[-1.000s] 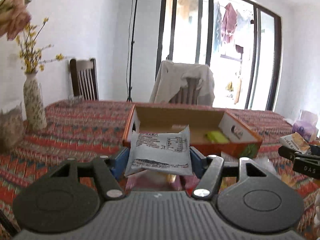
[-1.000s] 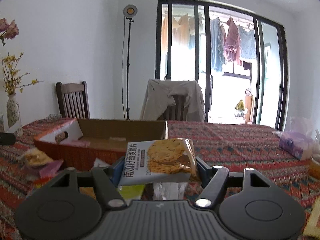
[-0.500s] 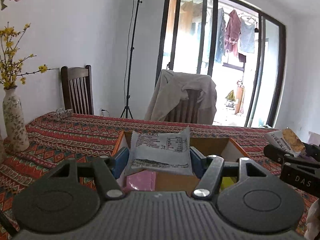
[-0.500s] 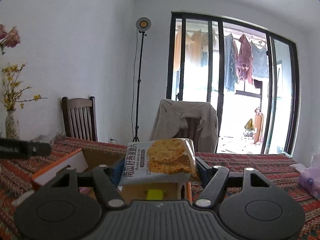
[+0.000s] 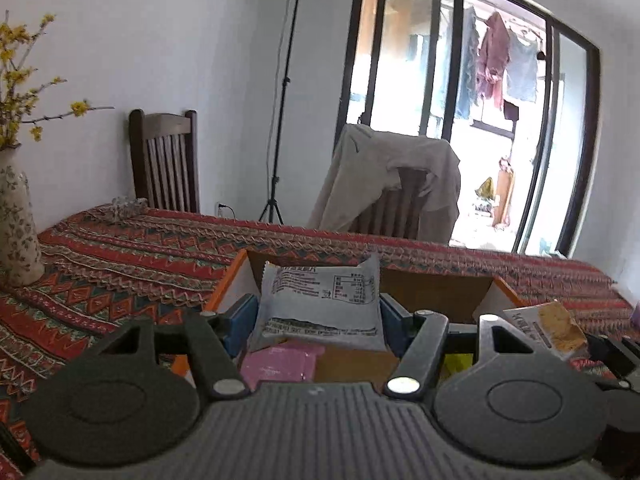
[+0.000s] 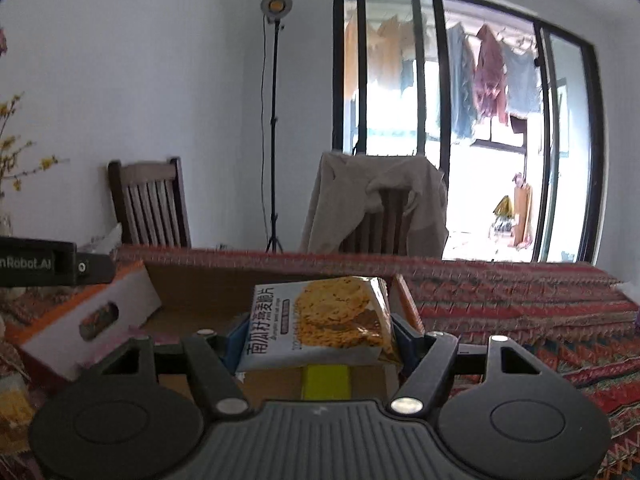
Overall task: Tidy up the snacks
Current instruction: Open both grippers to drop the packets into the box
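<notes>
Blue fingers pinch white packet widthwise, long axis crosswise

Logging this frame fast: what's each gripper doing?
Left gripper: shut on the white snack packet.
Right gripper: shut on the cookie packet.

vase cut by left edge, pink packet and yellow packet partly hidden under held snacks
</notes>
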